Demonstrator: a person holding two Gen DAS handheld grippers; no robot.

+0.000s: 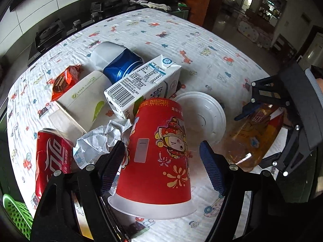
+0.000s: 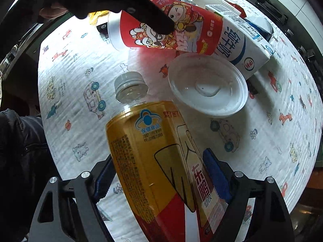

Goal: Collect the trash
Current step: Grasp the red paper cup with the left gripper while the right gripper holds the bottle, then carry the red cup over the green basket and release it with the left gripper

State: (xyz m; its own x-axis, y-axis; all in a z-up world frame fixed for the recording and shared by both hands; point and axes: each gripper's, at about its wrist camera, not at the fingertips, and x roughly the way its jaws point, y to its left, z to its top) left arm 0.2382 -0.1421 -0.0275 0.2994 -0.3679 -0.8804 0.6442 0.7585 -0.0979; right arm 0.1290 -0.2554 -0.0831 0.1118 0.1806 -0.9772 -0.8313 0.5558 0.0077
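A red paper cup [image 1: 159,153] with a cartoon print lies on its side, white rim towards me. My left gripper [image 1: 161,144] straddles it, open: the left pad touches the cup, the right pad stands clear of it. One of its black fingers [image 2: 155,20] crosses the cup [image 2: 181,32] in the right wrist view. A yellow drink bottle [image 2: 153,157] with a clear cap lies flat between the pads of my right gripper [image 2: 159,154]. The pads sit close at both sides, a sliver of cloth showing by the left one. That gripper [image 1: 250,139] also shows at the right of the left wrist view.
On the patterned tablecloth [image 1: 201,40] lie a milk carton [image 1: 141,84], a crumpled paper [image 1: 99,139], a cola can [image 1: 52,157], a white box [image 1: 84,98], a blue-white can [image 1: 117,62], a snack wrapper [image 1: 64,80] and a white lid [image 1: 201,113]. A green basket [image 1: 16,215] is at lower left.
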